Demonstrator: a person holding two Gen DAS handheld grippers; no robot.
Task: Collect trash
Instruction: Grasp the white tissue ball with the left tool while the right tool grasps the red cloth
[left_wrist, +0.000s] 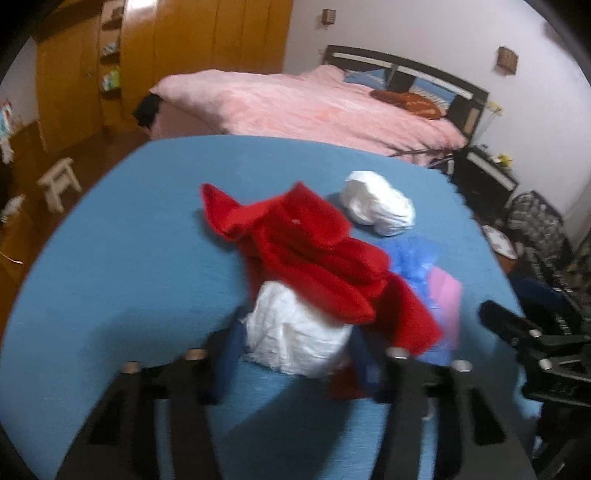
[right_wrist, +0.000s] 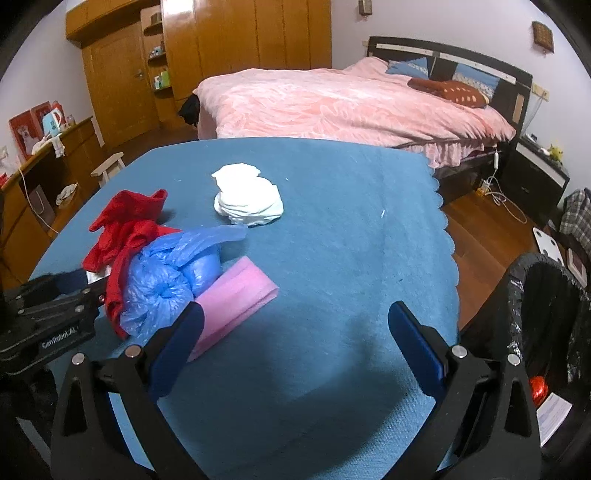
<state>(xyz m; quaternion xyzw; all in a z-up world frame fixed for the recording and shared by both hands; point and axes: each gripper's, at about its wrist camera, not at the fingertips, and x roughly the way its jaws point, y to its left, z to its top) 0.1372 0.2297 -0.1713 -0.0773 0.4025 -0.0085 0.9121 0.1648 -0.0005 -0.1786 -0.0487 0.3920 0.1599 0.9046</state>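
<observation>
On the blue-covered table (left_wrist: 129, 258) lie a red cloth (left_wrist: 314, 258), a crumpled blue plastic bag (right_wrist: 166, 280), a pink foam strip (right_wrist: 236, 299) and a white paper wad (right_wrist: 247, 199) farther back. A second white wad (left_wrist: 295, 332) sits half under the red cloth's near edge. My left gripper (left_wrist: 295, 343) has its blue fingers against both sides of this wad. My right gripper (right_wrist: 295, 317) hangs open over bare tablecloth, with its left finger just beside the pink strip and nothing between the fingers. The left gripper (right_wrist: 55, 295) also shows at the left edge of the right wrist view.
A bin lined with a black bag (right_wrist: 546, 314) stands off the table's right edge. A bed with a pink cover (right_wrist: 351, 103) lies beyond the table. Wooden wardrobes (right_wrist: 240, 44) line the far wall, and a small stool (right_wrist: 109, 168) stands on the floor at left.
</observation>
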